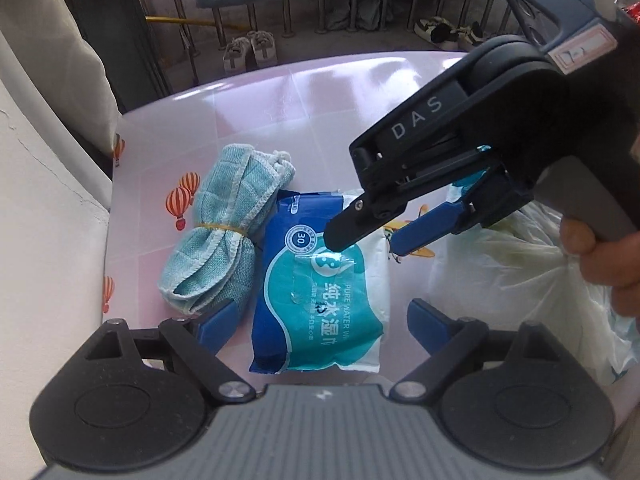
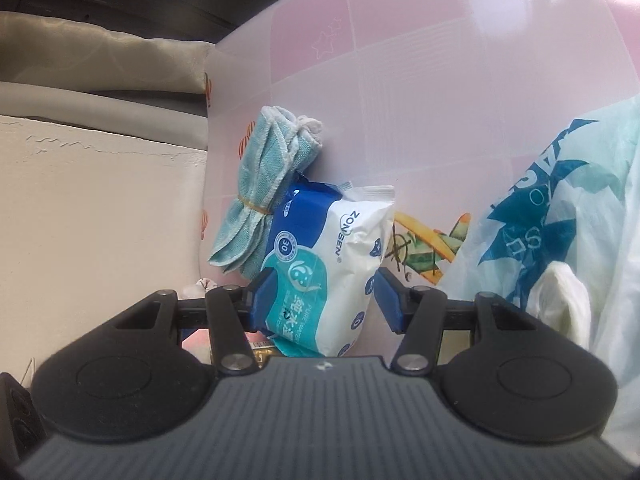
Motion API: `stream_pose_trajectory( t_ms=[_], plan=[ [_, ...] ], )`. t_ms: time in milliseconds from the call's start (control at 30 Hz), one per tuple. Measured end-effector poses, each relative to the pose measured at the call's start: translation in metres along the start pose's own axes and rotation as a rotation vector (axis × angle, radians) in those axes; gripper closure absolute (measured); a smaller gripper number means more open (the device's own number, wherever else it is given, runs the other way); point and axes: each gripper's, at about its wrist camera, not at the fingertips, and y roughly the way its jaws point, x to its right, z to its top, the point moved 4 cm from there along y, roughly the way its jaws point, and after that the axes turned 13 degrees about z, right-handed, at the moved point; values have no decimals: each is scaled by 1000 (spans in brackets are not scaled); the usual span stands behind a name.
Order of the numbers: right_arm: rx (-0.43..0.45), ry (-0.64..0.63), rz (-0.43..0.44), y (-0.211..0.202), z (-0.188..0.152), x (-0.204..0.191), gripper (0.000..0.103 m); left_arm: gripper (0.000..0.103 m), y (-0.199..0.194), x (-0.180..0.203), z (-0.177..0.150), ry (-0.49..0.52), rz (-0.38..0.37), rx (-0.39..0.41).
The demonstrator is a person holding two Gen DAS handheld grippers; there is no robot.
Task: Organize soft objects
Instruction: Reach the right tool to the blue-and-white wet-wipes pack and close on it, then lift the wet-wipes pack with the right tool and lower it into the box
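Note:
A blue, teal and white pack of wet wipes (image 1: 320, 296) lies on the pink tablecloth (image 1: 320, 100). A light blue towel bundle (image 1: 216, 236), tied with a yellow rubber band, touches its left side. My left gripper (image 1: 324, 326) is open wide just above the pack's near end, one blue pad on each side. My right gripper (image 1: 366, 242) reaches in from the upper right over the pack's far end. In the right wrist view the pack (image 2: 332, 264) sits between the right gripper's (image 2: 326, 300) half-spread pads, and a small gap shows at the right pad. The towel bundle (image 2: 260, 184) lies behind it.
A crumpled pale plastic bag (image 1: 520, 280) with blue print (image 2: 560, 200) lies right of the pack. A person's hand (image 1: 600, 256) holds the right gripper's handle. A cream wall ledge (image 1: 48, 240) borders the table on the left. Shoes (image 1: 248, 50) stand on the floor beyond.

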Motion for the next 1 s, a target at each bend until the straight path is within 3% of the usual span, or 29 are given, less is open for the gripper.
stream_pose_trajectory(
  t_ms=[200,367,467,600,667,1000],
  plan=[
    [-31,48,39,16,7,21,49,10,33,-5,14,-16,-60,-117],
    [-35,71,100,17,13,29,49,7,40,5,20,53,-37,-129],
    [-34,63,118,16,14,31,49,8,49,6,20,34,-48,-169],
    [-22,39,127,15,11,32,53,21,60,7,19,-21,-30,-220],
    [-14,19,126,13,10,30,60,24,59,6,20,-54,-27,-225],
    [18,-34,173,-30,-4,-6,63,26,-7,1,23,-104,-10,-164]
  ],
)
